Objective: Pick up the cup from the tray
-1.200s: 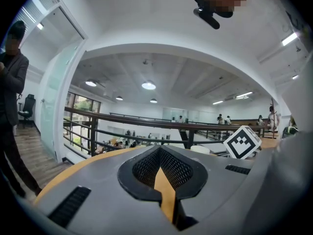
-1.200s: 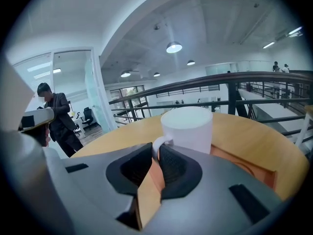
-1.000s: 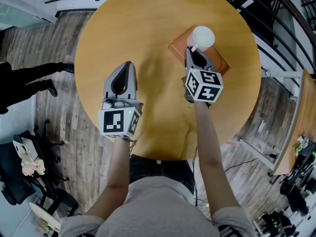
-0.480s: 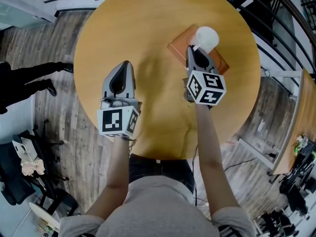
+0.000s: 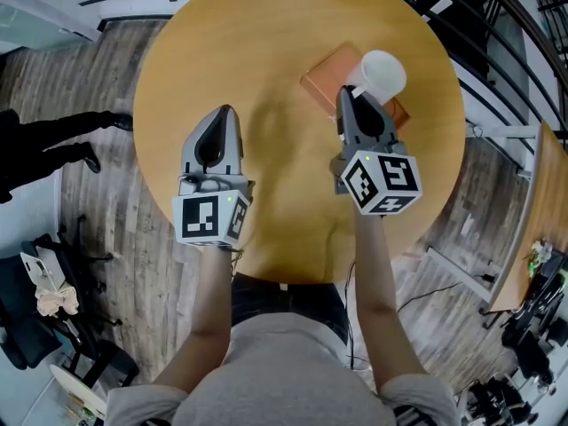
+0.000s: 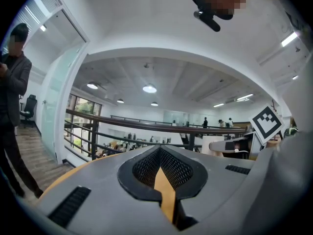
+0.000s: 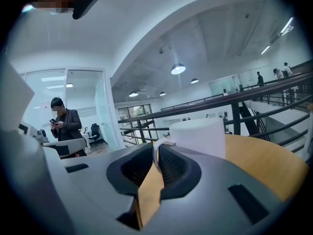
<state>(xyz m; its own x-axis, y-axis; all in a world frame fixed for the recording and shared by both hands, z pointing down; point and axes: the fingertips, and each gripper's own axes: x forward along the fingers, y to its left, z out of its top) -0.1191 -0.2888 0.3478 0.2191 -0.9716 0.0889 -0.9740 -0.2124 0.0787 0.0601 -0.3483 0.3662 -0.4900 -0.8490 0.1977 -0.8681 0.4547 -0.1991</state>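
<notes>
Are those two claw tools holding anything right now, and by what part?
The right gripper pinches the white cup by its handle; the left gripper holds nothing.

cup (image 5: pixel 382 74): smooth white, slight gloss. table (image 5: pixel 257 51): smooth wood-look, satin. tray (image 5: pixel 321 78): matt orange-brown. floor (image 5: pixel 124 238): wood planks.

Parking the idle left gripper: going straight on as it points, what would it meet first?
The left gripper's way over the table looks free; first in line seems the railing past its far edge, depth unclear.

Left gripper (image 5: pixel 224 114) level, closed — right gripper (image 5: pixel 346 93) clamped
</notes>
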